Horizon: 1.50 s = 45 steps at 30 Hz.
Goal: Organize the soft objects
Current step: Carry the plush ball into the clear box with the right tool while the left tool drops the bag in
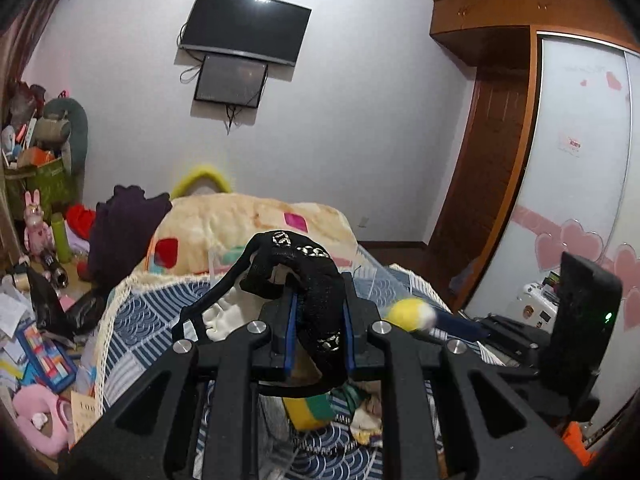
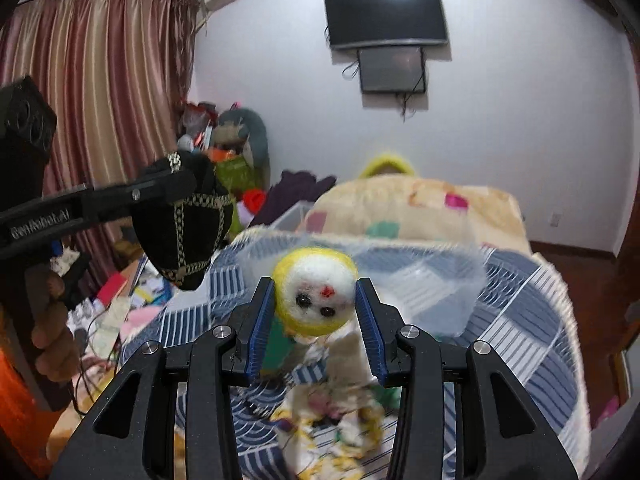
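My left gripper [image 1: 319,316] is shut on a black fabric pouch [image 1: 316,280] with silver trim and holds it above the bed; the pouch also shows in the right wrist view [image 2: 188,232], hanging from the left gripper's fingers. My right gripper [image 2: 316,300] is shut on a small felt doll with a yellow and white head [image 2: 316,294], held above the bed. The doll's head shows in the left wrist view [image 1: 410,312] at right. A clear plastic box [image 2: 440,280] lies on the bed beyond the doll.
The bed has a blue patterned cover [image 2: 520,320] and a cream blanket [image 1: 248,224] at the far end. Several soft toys lie below the grippers [image 2: 332,412]. Clutter, a pink cushion [image 1: 36,416] and bags fill the floor at left. A wardrobe [image 1: 580,160] stands at right.
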Tool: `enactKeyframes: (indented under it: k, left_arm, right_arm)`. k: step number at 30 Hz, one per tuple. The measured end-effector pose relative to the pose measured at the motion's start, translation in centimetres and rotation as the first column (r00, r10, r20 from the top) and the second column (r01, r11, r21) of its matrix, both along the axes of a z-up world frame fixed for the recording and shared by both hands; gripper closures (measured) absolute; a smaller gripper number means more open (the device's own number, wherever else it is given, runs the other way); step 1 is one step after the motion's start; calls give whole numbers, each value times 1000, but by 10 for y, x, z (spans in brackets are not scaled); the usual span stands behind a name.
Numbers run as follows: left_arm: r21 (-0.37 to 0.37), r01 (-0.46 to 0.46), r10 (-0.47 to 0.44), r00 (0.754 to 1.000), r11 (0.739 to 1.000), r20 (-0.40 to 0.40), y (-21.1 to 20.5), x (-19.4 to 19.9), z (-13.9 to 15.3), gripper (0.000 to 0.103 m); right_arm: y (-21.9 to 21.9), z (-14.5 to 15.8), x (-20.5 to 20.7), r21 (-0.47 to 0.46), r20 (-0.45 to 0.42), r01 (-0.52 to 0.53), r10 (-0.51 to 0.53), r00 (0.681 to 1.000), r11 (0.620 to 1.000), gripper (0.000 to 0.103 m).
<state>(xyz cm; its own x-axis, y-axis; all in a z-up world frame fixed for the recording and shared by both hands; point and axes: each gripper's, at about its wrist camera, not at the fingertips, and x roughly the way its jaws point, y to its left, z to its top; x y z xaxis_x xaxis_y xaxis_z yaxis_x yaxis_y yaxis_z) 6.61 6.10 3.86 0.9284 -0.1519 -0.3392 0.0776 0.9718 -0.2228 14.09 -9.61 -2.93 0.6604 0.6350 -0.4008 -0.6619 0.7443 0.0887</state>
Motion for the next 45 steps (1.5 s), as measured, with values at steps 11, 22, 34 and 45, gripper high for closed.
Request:
enactKeyframes:
  k: [11,22,34,45]
  left_arm:
    - [46,-27,25,999,999,40,-11,47,6,85]
    - [40,-32,35,996,999,-78,-2,103,-35,85]
    - [77,-1,21,966,997,-258,-12,146,-72,85]
    - [46,32,-17,950,998,-312,-13,138,-76,62]
  right_arm:
    - [-9,22,39,3,58,109,-109,992,994,65]
    - [-1,12,67,-48,48,137,-135,990,989,65]
    - [-1,-26,111,-126,-114,164,-178,977,978,65]
    - [3,-24,107,-164,-119,138,-159,980,977,63]
